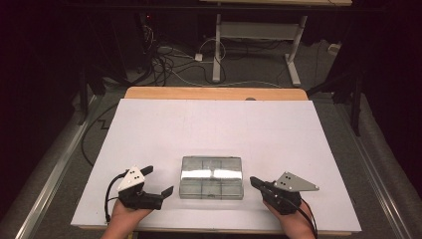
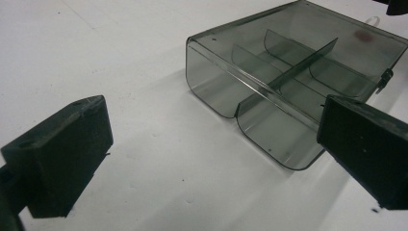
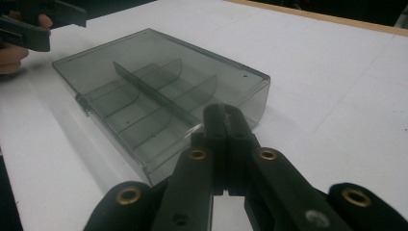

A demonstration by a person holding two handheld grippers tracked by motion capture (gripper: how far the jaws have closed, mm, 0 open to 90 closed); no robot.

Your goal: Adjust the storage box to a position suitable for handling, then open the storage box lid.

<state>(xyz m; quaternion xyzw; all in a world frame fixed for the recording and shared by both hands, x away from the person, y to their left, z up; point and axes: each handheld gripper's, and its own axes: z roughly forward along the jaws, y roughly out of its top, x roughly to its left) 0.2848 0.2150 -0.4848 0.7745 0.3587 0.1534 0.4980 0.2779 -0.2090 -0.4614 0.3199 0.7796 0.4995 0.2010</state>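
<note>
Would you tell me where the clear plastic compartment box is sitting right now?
In the high view the compartment box lies on the white table near its front edge, between the left gripper and right gripper.

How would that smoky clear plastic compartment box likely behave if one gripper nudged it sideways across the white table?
The compartment box looks like thin rigid plastic with empty compartments, so probably stiff and light. Lying flat and low on the smooth white table, it would likely slide rather than tip. Its glossy walls may be slippery for the left gripper, whose fingers are open.
</note>
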